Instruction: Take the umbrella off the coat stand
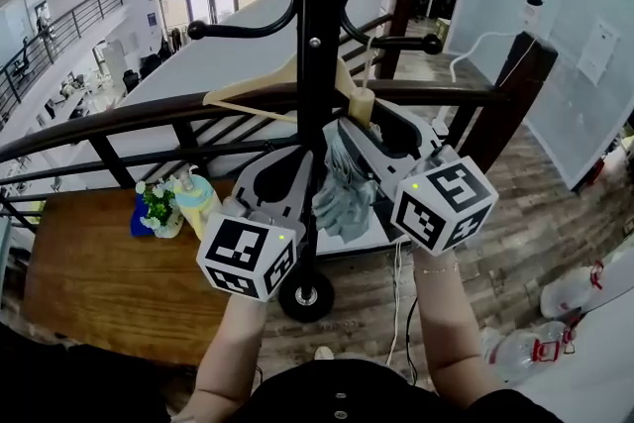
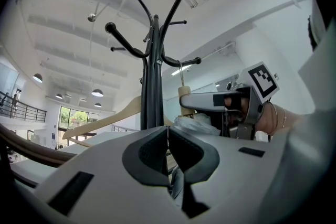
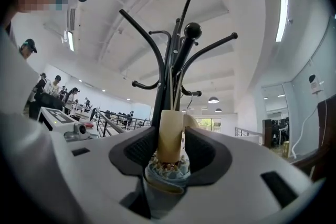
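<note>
A folded pale blue umbrella (image 1: 342, 198) with a cream handle (image 1: 363, 106) hangs by its cord from a hook of the black coat stand (image 1: 319, 35). My right gripper (image 1: 371, 129) is open around that handle (image 3: 170, 134), which stands upright between the pads with a slight gap on the right; the gathered canopy (image 3: 167, 173) sits just below. My left gripper (image 1: 295, 163) is beside the pole, left of the umbrella, and its jaws (image 2: 168, 152) are shut. Whether anything thin is pinched there I cannot tell. The left gripper view shows the right gripper (image 2: 210, 99) at the handle.
A wooden hanger (image 1: 258, 89) hangs on the stand behind the umbrella. A dark railing (image 1: 149, 114) runs behind the stand. At lower left a wooden table (image 1: 89, 272) bears flowers (image 1: 157, 203) and a bottle (image 1: 193, 198). Water bottles (image 1: 525, 352) lie on the floor at right.
</note>
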`<state>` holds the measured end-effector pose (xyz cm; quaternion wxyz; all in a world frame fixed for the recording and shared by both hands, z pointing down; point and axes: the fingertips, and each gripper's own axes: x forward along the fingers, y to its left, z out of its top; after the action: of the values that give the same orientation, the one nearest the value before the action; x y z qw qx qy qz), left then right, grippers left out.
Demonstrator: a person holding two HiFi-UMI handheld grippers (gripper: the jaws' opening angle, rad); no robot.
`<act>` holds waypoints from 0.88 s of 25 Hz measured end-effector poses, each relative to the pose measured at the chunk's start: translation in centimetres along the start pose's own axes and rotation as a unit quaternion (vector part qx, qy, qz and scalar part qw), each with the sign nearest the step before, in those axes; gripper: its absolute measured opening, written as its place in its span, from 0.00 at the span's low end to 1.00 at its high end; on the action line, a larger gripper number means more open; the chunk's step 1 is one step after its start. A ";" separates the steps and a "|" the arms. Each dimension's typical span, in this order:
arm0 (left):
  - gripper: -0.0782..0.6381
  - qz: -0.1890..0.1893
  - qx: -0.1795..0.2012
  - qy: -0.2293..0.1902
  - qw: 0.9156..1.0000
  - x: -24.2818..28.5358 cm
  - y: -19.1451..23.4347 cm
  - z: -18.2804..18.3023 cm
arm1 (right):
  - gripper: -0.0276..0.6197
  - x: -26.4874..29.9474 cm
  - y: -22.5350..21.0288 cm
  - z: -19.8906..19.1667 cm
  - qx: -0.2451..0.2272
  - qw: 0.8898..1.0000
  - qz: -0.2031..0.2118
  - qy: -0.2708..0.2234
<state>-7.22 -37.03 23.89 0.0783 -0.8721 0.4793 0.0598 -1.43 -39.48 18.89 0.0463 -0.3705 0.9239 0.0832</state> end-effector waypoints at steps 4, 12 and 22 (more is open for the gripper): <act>0.13 0.001 0.001 -0.003 1.000 0.3 0.2 0.1 | 0.29 0.4 0.2 0.0 -0.013 1.000 0.007 0.002; 0.13 0.004 0.000 -0.005 1.000 0.3 -0.3 -0.1 | 0.27 -0.6 -0.2 0.0 -0.005 1.000 -0.005 -0.010; 0.13 0.007 0.001 -0.014 1.000 0.2 -1.0 0.9 | 0.27 -1.6 -1.1 2.3 -0.004 0.999 -0.020 -0.034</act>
<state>-6.25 -36.47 23.04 0.0852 -0.8679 0.4840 0.0725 0.56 -38.74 16.76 0.0782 -0.3858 0.9140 0.0986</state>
